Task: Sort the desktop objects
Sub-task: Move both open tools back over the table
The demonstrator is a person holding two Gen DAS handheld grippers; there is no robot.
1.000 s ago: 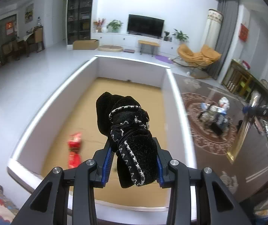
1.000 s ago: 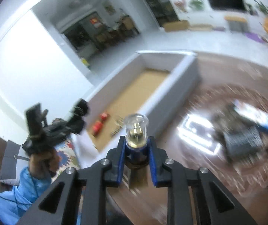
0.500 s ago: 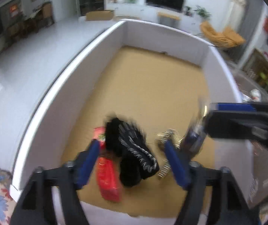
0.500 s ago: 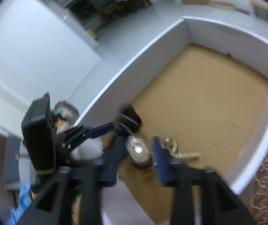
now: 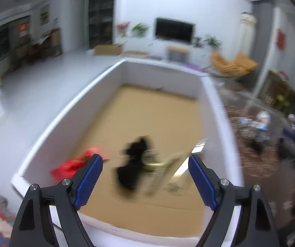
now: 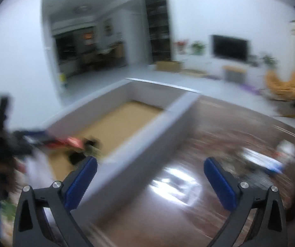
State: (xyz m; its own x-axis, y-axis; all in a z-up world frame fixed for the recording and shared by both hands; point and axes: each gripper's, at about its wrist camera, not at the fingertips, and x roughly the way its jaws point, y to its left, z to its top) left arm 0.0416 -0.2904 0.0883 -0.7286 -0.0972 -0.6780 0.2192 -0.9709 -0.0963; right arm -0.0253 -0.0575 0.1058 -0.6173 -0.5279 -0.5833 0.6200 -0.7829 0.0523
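Both grippers, left (image 5: 145, 180) and right (image 6: 150, 180), have empty jaws opening; any writing is blurred.

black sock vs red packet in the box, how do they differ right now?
Colour: the black sock is dark all over; the red packet is bright red.
Place: the red packet lies by the left wall of the white box; the black sock sits nearer the middle, beside something brassy.
Shape: the sock looks bunched and bulky, the packet flatter, though both are blurred.
Shared: both rest on the box's brown floor, gripped by nothing.
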